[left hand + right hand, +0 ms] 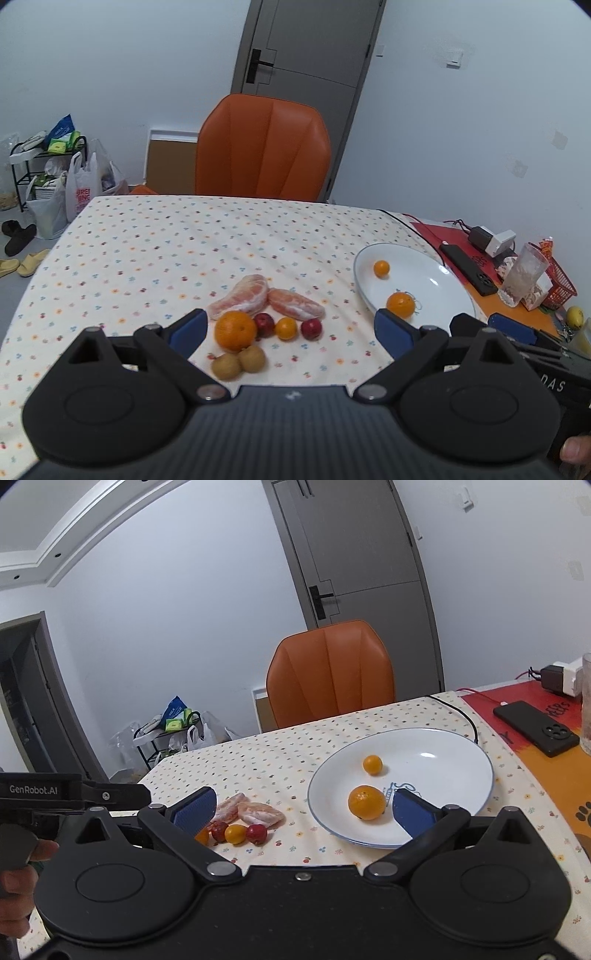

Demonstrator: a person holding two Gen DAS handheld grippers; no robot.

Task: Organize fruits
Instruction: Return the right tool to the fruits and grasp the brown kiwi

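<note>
My left gripper (290, 326) and right gripper (303, 810) both gaped wide, empty. Two oranges sat in plate (458, 746). Left on tablecloth at plate's 9 o'clock: big orange (235, 330), pomelo segments (242, 297), small fruits. Judged task early.

Even, soft indoor light — sharp focus, fisheye bending at edges.
</note>
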